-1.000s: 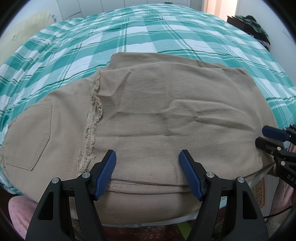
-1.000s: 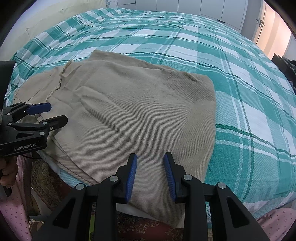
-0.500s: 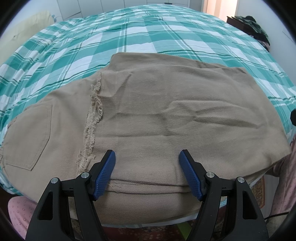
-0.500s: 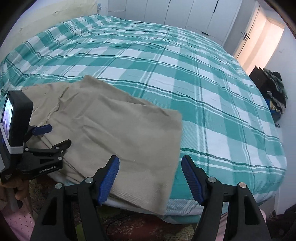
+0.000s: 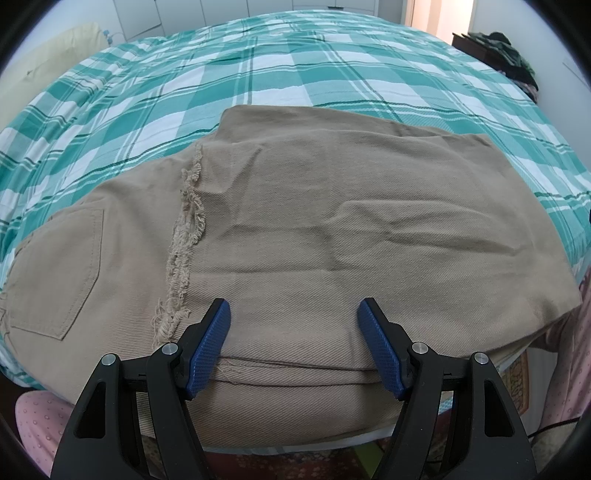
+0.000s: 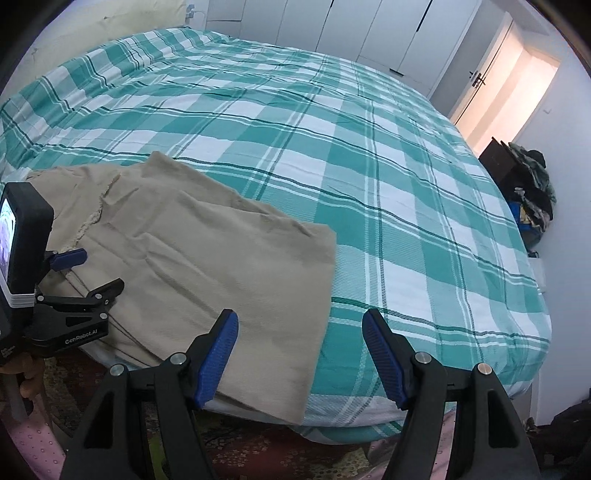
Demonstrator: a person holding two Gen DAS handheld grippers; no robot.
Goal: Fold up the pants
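The tan pants (image 5: 332,229) lie folded on the near edge of the bed, frayed hems (image 5: 184,236) on top at the left, a back pocket (image 5: 62,273) further left. They also show in the right wrist view (image 6: 207,266). My left gripper (image 5: 293,343) is open and empty, just above the pants' near folded edge. It also shows in the right wrist view (image 6: 85,269) at the left. My right gripper (image 6: 300,354) is open and empty, held above the pants' right corner at the bed's edge.
The bed has a green and white checked cover (image 6: 369,166). A dark stand with piled clothes (image 6: 532,184) is at the far right by the wall. White wardrobes (image 6: 369,29) and a lit doorway (image 6: 517,92) are behind. A patterned rug (image 6: 258,454) lies below the bed edge.
My right gripper opened, let go of the pants' right edge and pulled back and up to the right. It left the left wrist view. My left gripper stayed open and still.
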